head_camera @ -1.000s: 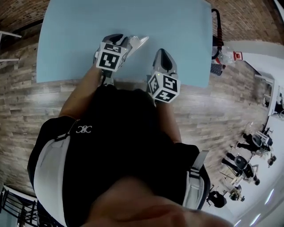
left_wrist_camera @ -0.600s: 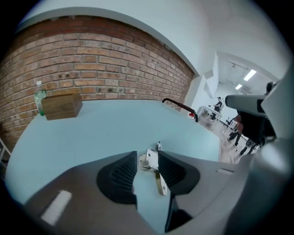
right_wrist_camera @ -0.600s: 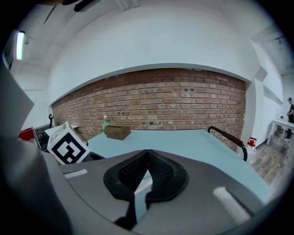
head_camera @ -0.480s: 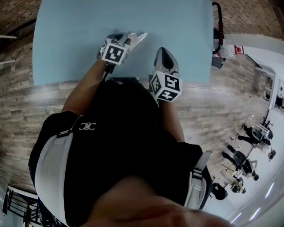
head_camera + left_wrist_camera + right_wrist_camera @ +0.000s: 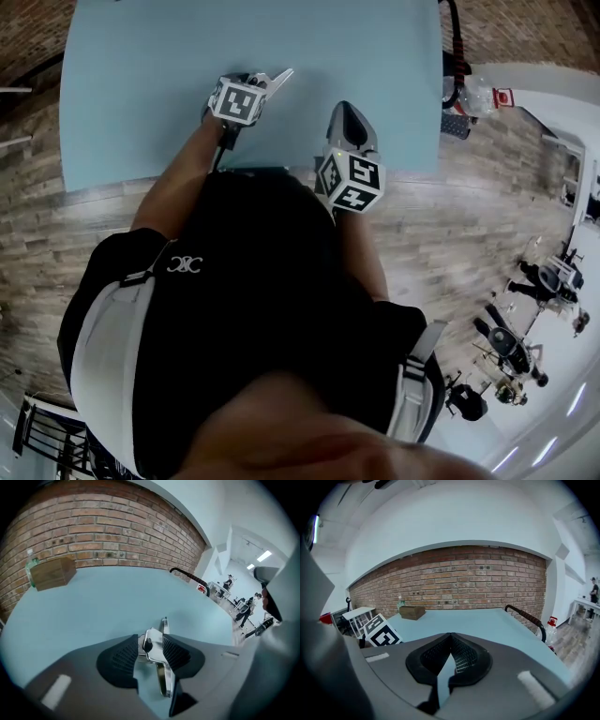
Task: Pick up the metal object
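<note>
A shiny metal object (image 5: 158,660), a bent clip-like piece, lies between the black ribbed pads (image 5: 123,657) of my left gripper (image 5: 151,645). The jaws are opening and stand a little off it; its tip pokes out ahead over the light-blue table (image 5: 117,597). In the head view the left gripper (image 5: 261,82) is low over the table's near half, the metal object (image 5: 277,77) sticking out to its right. My right gripper (image 5: 347,112) hovers by the table's near edge, jaws shut with nothing in them, their pads meeting at the tips (image 5: 451,639).
A wooden box (image 5: 51,573) and a bottle (image 5: 31,564) stand at the table's far end by the brick wall. A black curved rail (image 5: 457,47) and a water bottle (image 5: 473,94) are off the table's right side. People stand far off at the right.
My left gripper has moved forward over the table with the metal object. The right gripper has hardly moved.
</note>
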{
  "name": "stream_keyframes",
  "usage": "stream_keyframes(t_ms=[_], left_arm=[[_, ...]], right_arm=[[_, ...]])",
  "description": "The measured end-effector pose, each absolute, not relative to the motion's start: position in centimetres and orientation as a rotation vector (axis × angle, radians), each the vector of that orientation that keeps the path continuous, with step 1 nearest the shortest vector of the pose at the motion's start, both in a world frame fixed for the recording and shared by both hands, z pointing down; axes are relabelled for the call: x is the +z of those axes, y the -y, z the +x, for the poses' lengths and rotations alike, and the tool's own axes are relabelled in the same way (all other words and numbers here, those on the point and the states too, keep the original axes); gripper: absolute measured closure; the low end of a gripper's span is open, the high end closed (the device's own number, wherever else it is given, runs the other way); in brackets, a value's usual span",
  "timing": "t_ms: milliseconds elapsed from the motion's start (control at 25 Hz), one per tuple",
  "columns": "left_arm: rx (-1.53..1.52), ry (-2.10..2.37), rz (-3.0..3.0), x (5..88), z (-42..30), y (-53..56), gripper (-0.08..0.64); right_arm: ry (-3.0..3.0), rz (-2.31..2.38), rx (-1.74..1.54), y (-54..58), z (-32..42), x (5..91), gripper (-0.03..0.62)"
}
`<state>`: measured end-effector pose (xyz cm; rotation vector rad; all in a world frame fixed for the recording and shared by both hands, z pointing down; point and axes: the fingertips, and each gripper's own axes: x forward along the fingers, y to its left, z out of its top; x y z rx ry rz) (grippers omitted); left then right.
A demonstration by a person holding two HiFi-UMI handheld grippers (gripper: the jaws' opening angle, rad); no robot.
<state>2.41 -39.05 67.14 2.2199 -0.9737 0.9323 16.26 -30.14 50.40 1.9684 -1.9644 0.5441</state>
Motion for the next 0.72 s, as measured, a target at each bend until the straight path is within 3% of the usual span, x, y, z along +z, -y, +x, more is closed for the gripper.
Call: stream_keyframes(t_ms=[360,720], left_arm=[[0.977,0.912,2.134,70.0,3.3,38.7,0.44],[0.718,0.827,2.027,68.5,4.5,38.2,0.522]], right_arm=[[1.971,1.975,0.541,31.2,18.4,50.4,0.578],[2.036,1.922,0.527,32.6,18.5,50.2,0.578]])
